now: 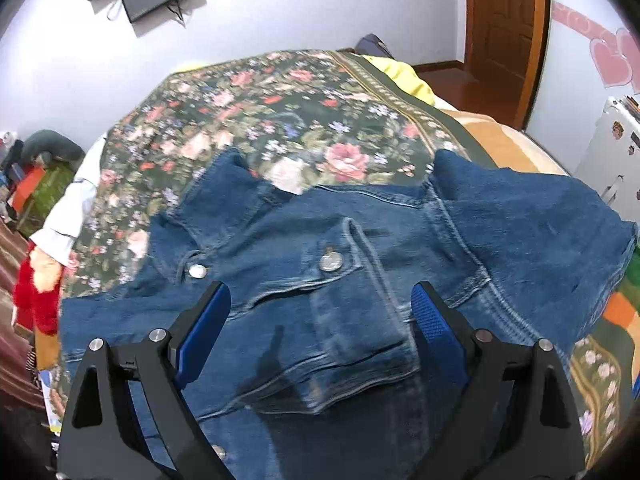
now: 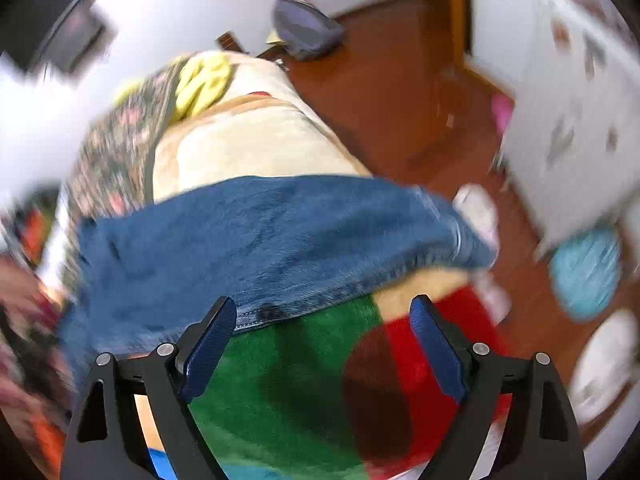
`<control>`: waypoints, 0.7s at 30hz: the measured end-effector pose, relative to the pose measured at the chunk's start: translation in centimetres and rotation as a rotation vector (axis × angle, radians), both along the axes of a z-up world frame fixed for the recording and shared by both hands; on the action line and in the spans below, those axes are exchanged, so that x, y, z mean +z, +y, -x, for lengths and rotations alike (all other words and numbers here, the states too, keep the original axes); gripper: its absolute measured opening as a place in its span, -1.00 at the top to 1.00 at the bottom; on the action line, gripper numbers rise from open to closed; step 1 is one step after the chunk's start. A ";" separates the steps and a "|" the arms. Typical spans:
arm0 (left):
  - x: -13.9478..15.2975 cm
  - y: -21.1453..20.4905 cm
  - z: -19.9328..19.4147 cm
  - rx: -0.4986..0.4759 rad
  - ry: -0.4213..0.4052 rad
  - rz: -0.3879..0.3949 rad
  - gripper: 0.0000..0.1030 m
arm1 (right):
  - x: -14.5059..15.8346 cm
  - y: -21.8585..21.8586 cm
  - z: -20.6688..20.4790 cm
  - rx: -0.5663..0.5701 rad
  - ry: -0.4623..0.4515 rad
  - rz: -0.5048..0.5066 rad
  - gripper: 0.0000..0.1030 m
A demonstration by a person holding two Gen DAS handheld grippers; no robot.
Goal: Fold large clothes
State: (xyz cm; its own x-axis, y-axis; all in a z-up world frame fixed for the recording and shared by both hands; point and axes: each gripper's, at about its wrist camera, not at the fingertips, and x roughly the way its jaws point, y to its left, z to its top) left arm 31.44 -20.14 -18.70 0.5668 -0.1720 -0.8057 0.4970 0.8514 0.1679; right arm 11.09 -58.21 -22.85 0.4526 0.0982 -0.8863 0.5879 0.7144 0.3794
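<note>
Both grippers gape empty over the denim jacket (image 1: 320,264) spread on the floral bedspread (image 1: 256,120) — left gripper (image 1: 322,304) above its chest pocket, right gripper (image 2: 322,316) beside its hem.

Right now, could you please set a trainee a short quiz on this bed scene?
1. True or false: the left gripper is clamped on the denim jacket.
2. What lies directly under the jacket in the left wrist view? A) bare floor B) floral bedspread C) a towel
3. Fill in: the right gripper hangs open over a green and ____ blanket.

Key: 1 false; 2 B; 3 red.
</note>
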 end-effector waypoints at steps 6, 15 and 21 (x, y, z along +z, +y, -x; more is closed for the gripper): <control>-0.5 -1.0 1.1 -0.019 -0.012 -0.023 -0.79 | -4.1 -2.3 0.1 -0.126 -0.037 -0.190 -0.58; 0.8 2.1 1.5 0.047 -0.061 -0.030 -0.79 | -4.4 -3.4 -3.1 -0.172 -0.109 -0.165 0.58; 2.7 6.6 0.8 0.157 -0.081 0.046 -0.79 | 3.8 -0.5 -6.0 -0.051 -0.245 0.007 0.73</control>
